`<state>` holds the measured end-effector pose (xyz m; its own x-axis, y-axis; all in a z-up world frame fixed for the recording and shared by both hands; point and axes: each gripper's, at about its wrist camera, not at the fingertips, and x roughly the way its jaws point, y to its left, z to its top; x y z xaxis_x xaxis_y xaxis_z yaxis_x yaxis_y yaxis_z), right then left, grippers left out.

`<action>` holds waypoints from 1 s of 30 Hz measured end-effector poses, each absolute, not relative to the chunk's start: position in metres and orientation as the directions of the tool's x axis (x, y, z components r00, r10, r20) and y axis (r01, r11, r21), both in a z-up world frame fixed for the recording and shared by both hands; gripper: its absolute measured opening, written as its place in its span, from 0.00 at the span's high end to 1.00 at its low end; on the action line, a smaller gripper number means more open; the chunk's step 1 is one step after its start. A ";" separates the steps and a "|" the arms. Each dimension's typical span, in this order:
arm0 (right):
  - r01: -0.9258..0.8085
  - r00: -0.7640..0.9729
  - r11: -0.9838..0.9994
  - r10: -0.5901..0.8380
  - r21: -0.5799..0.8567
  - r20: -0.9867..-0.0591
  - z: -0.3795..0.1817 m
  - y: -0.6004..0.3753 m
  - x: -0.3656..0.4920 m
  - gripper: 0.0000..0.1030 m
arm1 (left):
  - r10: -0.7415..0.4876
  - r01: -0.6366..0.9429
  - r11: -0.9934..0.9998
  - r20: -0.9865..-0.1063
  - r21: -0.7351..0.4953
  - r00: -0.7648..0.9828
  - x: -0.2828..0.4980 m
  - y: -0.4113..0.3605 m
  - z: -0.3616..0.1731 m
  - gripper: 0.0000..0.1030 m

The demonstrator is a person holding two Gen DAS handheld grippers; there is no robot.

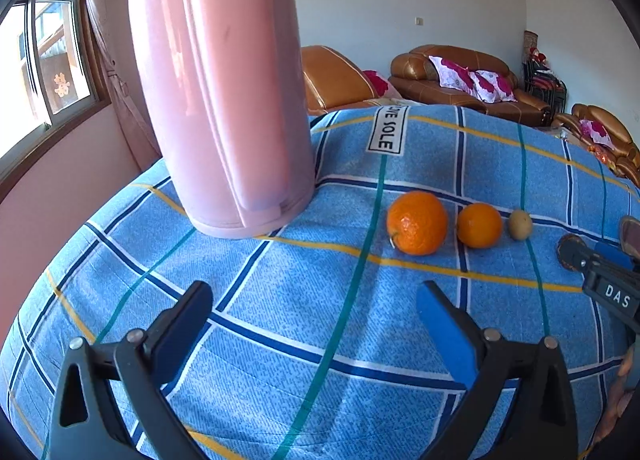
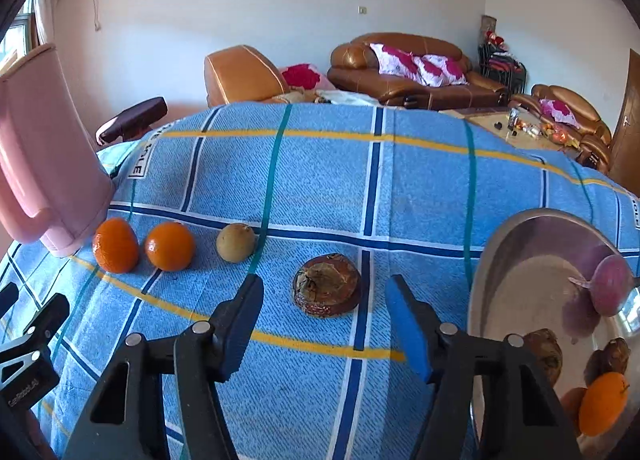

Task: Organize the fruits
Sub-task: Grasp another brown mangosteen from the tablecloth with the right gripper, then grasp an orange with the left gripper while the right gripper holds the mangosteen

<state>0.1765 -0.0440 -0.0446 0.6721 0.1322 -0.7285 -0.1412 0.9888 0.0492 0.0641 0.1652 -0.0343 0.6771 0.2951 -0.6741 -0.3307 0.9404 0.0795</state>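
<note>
Fruits lie in a row on the blue checked cloth [image 2: 320,179]: two oranges [image 2: 115,246] [image 2: 170,246], a small green-brown fruit [image 2: 236,242] and a wrinkled brown fruit [image 2: 326,286]. My right gripper [image 2: 325,294] is open around the brown fruit, with a gap between the fruit and each pad. A metal bowl [image 2: 520,280] at the right holds a purple fruit [image 2: 612,284], a brown fruit [image 2: 546,352] and an orange [image 2: 604,404]. My left gripper [image 1: 316,296] stands open over bare cloth, short of the bigger orange [image 1: 417,223], with nothing between its fingers.
A tall pink pitcher [image 1: 220,79] stands on the cloth at the left, close to the oranges. Brown sofas [image 2: 400,67] with flowered cushions line the far wall beyond the table's far edge. A window [image 1: 44,71] is at the left.
</note>
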 end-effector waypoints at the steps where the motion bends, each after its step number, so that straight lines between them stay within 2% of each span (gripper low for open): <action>1: -0.141 0.660 0.989 0.126 0.043 -0.740 -0.047 -0.043 0.181 0.39 | 0.289 -0.336 0.940 -0.681 0.067 0.673 0.065 0.168 -0.035 0.00; 3: -0.137 0.649 0.990 0.097 0.009 -0.755 -0.051 -0.039 0.186 0.43 | 0.276 -0.341 0.939 -0.695 0.047 0.664 0.067 0.171 -0.037 0.00; 7: -0.148 0.619 0.989 0.094 0.001 -0.780 -0.056 -0.036 0.190 0.57 | 0.257 -0.342 0.939 -0.716 0.027 0.649 0.070 0.173 -0.042 0.00; 13: -0.166 0.626 0.986 0.118 0.016 -0.771 -0.054 -0.039 0.174 0.57 | 0.254 -0.337 0.941 -0.710 0.024 0.657 0.070 0.172 -0.041 0.00; 23: -0.161 0.843 0.986 0.165 0.052 -0.512 -0.019 -0.043 0.077 0.57 | 0.180 -0.206 0.978 -0.643 0.035 0.745 0.072 0.146 -0.028 0.00; 28: -0.149 0.863 0.986 0.167 0.077 -0.477 -0.015 -0.051 0.068 0.57 | 0.180 -0.156 0.983 -0.647 0.094 0.741 0.096 0.127 -0.024 0.00; 30: -0.147 0.860 0.985 0.175 0.095 -0.480 -0.014 -0.055 0.071 0.57 | 0.204 -0.157 0.979 -0.653 0.131 0.730 0.112 0.123 -0.025 0.09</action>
<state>0.0713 -0.0546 -0.0144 0.8598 0.1749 -0.4798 -0.1470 0.9845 0.0955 0.1121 0.1232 -0.0252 0.7295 0.2042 -0.6528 -0.1571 0.9789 0.1306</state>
